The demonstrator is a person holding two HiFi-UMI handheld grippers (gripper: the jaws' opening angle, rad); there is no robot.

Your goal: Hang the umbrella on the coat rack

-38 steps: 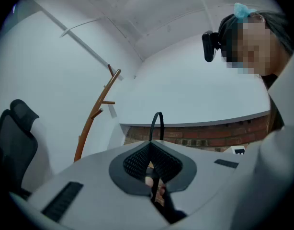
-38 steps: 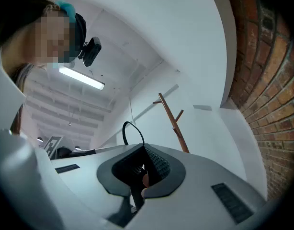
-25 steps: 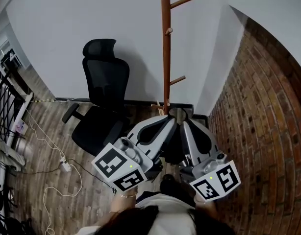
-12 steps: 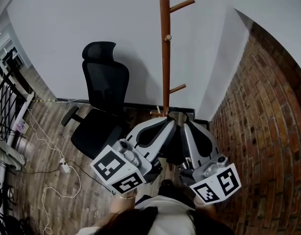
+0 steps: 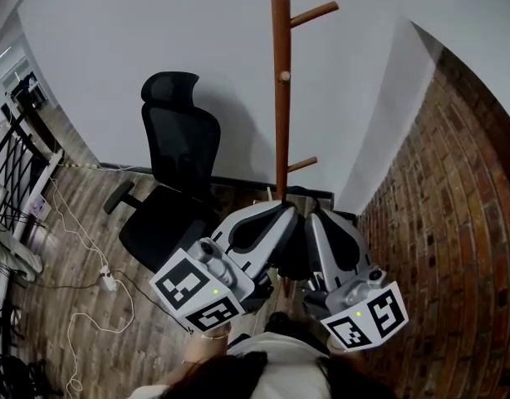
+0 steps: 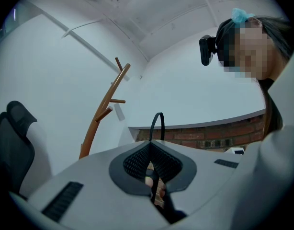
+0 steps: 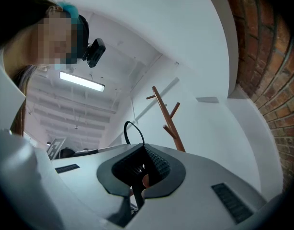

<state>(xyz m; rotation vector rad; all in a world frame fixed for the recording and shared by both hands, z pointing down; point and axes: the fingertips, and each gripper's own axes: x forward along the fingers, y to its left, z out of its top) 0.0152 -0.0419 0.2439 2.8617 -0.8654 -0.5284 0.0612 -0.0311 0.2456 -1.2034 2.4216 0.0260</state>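
The wooden coat rack (image 5: 280, 81) stands by the white wall, with short pegs (image 5: 313, 12) sticking out of its pole. Just in front of its foot, my left gripper (image 5: 281, 212) and right gripper (image 5: 311, 216) are held tip to tip. Each is shut on the umbrella, a dark mass (image 5: 293, 252) between them. In the left gripper view the umbrella's black wrist loop (image 6: 158, 126) rises above the shut jaws (image 6: 152, 169), and a pale handle (image 6: 158, 194) shows between the pads. In the right gripper view the loop (image 7: 132, 131) is above the jaws (image 7: 142, 174), and the rack (image 7: 168, 121) is beyond them.
A black office chair (image 5: 168, 181) stands left of the rack. A brick wall (image 5: 446, 223) runs along the right. A white cable and power strip (image 5: 110, 283) lie on the wood floor at the left. A person's head shows in both gripper views.
The grippers stay together on the umbrella and have hardly shifted. The head view has tilted up a little, so the rack's pegs sit lower in the picture.
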